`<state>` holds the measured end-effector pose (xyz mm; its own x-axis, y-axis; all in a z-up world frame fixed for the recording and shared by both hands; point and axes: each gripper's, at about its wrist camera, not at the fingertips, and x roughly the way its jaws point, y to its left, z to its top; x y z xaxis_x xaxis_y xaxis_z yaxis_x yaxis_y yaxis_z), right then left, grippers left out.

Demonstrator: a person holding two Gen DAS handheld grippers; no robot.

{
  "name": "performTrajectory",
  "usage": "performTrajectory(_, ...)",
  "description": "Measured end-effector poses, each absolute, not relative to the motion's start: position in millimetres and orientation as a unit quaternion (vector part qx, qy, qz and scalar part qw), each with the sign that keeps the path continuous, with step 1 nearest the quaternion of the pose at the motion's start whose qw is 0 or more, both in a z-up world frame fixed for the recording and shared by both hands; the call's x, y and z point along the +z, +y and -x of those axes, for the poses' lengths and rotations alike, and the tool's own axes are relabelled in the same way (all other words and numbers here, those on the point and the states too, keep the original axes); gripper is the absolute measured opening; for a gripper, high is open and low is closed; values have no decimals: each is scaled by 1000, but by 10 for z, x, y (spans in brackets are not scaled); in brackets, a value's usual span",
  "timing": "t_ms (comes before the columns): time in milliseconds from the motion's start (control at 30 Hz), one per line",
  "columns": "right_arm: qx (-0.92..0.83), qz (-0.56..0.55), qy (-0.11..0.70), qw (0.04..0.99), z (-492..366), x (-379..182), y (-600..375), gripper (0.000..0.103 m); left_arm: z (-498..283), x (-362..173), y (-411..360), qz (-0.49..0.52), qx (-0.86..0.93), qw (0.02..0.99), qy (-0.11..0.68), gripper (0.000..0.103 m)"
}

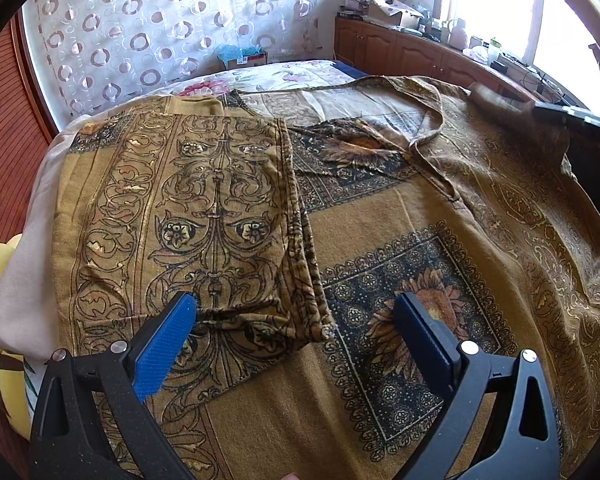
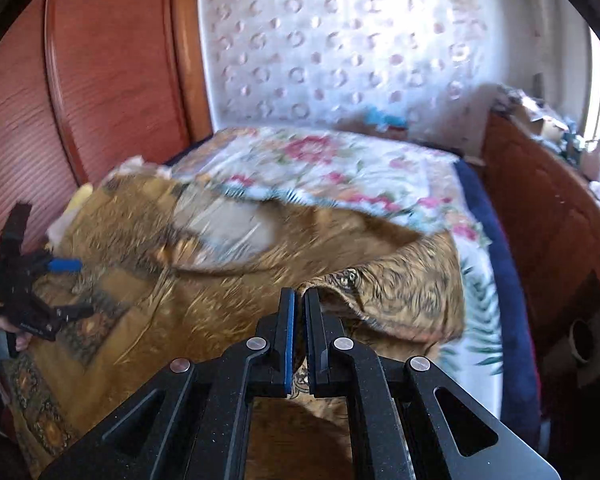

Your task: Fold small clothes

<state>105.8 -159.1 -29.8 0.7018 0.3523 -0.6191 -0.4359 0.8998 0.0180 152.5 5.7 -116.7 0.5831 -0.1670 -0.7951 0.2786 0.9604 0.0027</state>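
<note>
Right wrist view shows my right gripper (image 2: 299,300) with its jaws pinched tight on an edge of the brown printed garment (image 2: 228,308), which lies spread on the bed (image 2: 476,344). My left gripper (image 1: 296,312) has its jaws wide open with nothing in them, over the folded-in side. I think the cloth is soft, light and floppy, so edges are best to grab; the bed beyond looks free.
</note>
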Motion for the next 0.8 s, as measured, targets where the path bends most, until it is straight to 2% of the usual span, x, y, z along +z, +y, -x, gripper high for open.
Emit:
performTrajectory(67, 219, 67, 332, 915, -1042, -355, -1624, 5, -1525, -1167, 57, -64, -125, 887, 439, 100)
performTrajectory(133, 217, 68, 334, 915, -1016, -329, -1710, 19, -1525, -1167, 58, -64, -125, 887, 439, 100)
performTrajectory(233, 201, 69, 327, 921, -1006, -247, -1847, 26, -1525, -1167, 59, -64, -125, 887, 439, 100)
performTrajectory(367, 160, 61, 334, 927, -1131, -234, -2022, 29, -1526, -1167, 59, -64, -126, 887, 439, 100)
performTrajectory(600, 88, 34, 377, 921, -1655, -525, -2191, 30, -1527, -1167, 61, -64, -126, 887, 439, 100)
performTrajectory(667, 75, 22, 385, 919, -1788, -582, -2246, 38, -1528, -1168, 60, -64, -126, 887, 439, 101)
performTrajectory(800, 74, -6, 387, 919, -1952, -584, -2297, 39, -1525, -1168, 62, -64, -126, 887, 439, 101)
